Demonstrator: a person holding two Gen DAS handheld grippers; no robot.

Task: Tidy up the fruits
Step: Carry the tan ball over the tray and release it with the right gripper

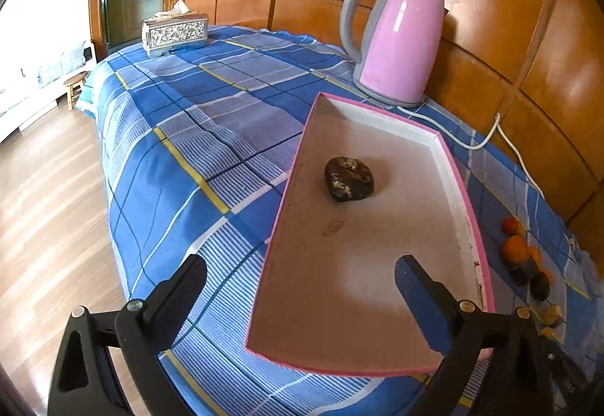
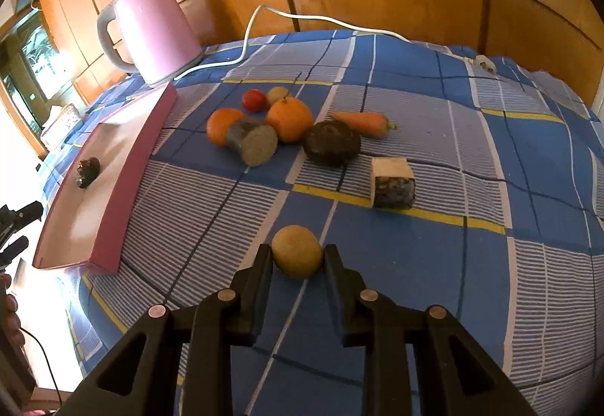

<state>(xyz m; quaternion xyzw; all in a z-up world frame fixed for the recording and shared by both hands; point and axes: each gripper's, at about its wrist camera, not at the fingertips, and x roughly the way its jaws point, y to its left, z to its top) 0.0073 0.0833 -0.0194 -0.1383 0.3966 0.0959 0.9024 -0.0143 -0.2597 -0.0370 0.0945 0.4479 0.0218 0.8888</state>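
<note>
A pink-rimmed tray point(image 1: 468, 212) lies on the blue checked cloth and holds one dark lumpy fruit point(image 1: 349, 179). My left gripper point(image 1: 300, 278) is open and empty, its fingers straddling the tray's near left corner. In the right wrist view the tray point(image 2: 124, 189) is at the left with the dark fruit point(image 2: 87, 167) in it. My right gripper point(image 2: 297, 257) is shut on a round yellow fruit point(image 2: 296, 251) just above the cloth. Beyond it lie two oranges point(image 2: 290, 118), a red fruit point(image 2: 254, 100), a carrot point(image 2: 362, 123), a dark round fruit point(image 2: 331, 143) and cut pieces point(image 2: 392, 182).
A pink kettle point(image 1: 396, 38) stands by the wooden wall behind the tray, its white cord point(image 2: 264, 34) trailing over the cloth. A tissue box point(image 1: 174, 31) sits at the table's far left corner. The table edge point(image 1: 109, 189) drops to a wooden floor at left.
</note>
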